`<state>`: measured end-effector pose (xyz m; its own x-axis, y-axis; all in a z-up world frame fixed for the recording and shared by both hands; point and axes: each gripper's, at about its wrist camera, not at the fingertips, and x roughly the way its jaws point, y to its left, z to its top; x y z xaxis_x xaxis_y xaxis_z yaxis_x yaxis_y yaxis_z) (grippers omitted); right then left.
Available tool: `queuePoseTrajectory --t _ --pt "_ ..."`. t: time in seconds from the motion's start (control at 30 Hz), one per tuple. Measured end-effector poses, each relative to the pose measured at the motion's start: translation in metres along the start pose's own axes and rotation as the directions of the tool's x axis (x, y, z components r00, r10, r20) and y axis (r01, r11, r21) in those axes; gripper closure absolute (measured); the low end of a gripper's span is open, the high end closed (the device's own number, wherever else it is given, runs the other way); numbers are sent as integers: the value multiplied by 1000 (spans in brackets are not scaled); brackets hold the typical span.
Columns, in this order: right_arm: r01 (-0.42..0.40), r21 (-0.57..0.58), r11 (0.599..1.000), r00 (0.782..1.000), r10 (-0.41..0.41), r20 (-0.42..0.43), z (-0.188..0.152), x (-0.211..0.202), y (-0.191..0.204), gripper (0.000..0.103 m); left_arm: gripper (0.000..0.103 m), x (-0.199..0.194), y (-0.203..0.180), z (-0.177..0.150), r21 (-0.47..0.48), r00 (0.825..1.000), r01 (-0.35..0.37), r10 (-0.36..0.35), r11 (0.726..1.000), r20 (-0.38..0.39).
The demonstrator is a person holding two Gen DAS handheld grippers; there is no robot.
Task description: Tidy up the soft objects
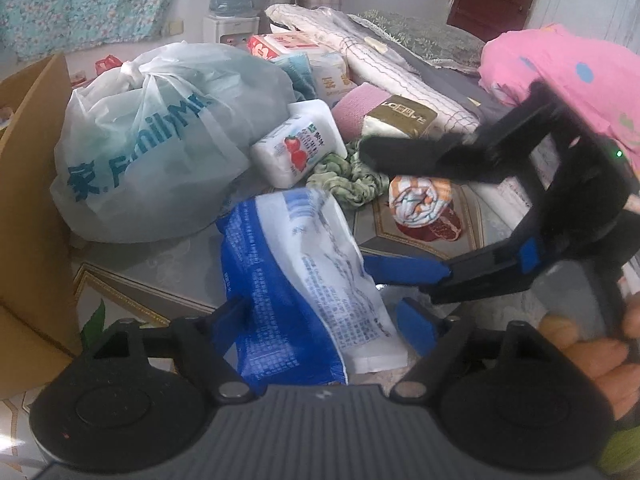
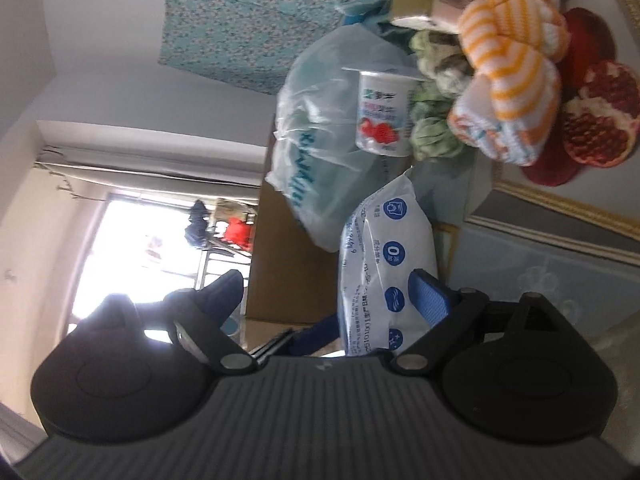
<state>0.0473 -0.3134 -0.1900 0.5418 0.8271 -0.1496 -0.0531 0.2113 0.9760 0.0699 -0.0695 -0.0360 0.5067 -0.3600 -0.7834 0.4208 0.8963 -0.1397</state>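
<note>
A blue and white soft pack (image 1: 304, 284) stands tilted on the patterned mat between the fingers of my left gripper (image 1: 320, 320), which closes on its lower part. It also shows in the right wrist view (image 2: 384, 272). My right gripper (image 1: 368, 212) comes in from the right, turned on its side and open wide; its lower blue finger (image 1: 404, 270) lies against the pack's right side. In the right wrist view its fingers (image 2: 430, 298) flank the pack. An orange striped rolled towel (image 1: 420, 200) and a green knotted cloth (image 1: 344, 178) lie behind.
A full white plastic bag (image 1: 160, 140) sits at the left, next to a cardboard box (image 1: 28, 200). A white strawberry pack (image 1: 296, 144), a pink roll (image 1: 360, 108), folded bedding (image 1: 380, 60) and a pink quilt (image 1: 572, 76) crowd the back and right.
</note>
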Motion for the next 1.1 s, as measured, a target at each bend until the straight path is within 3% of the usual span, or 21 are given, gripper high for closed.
queuePoseTrajectory --t 0.27,0.57,0.63,0.77,0.93,1.1 --pt "-68 -25 997 997 67 -37 0 14 21 13 23 -1 13 -3 -31 1000 -3 4 1000 7" --pt "-121 -33 992 991 119 -60 7 28 35 13 32 -9 48 -7 -209 990 138 -129 968 56" --pt "-129 -45 991 991 126 -51 9 27 37 13 35 -8 56 -6 -265 979 204 -193 942 65" --pt "-148 -68 987 989 147 -22 11 15 40 13 35 2 63 -3 -350 937 346 -340 871 81" --pt "-165 -79 983 986 166 5 15 9 40 13 35 18 55 -1 -385 889 445 -449 809 84" --pt "-171 -57 984 985 170 -25 16 19 30 15 33 24 56 -5 -394 916 388 -397 833 60"
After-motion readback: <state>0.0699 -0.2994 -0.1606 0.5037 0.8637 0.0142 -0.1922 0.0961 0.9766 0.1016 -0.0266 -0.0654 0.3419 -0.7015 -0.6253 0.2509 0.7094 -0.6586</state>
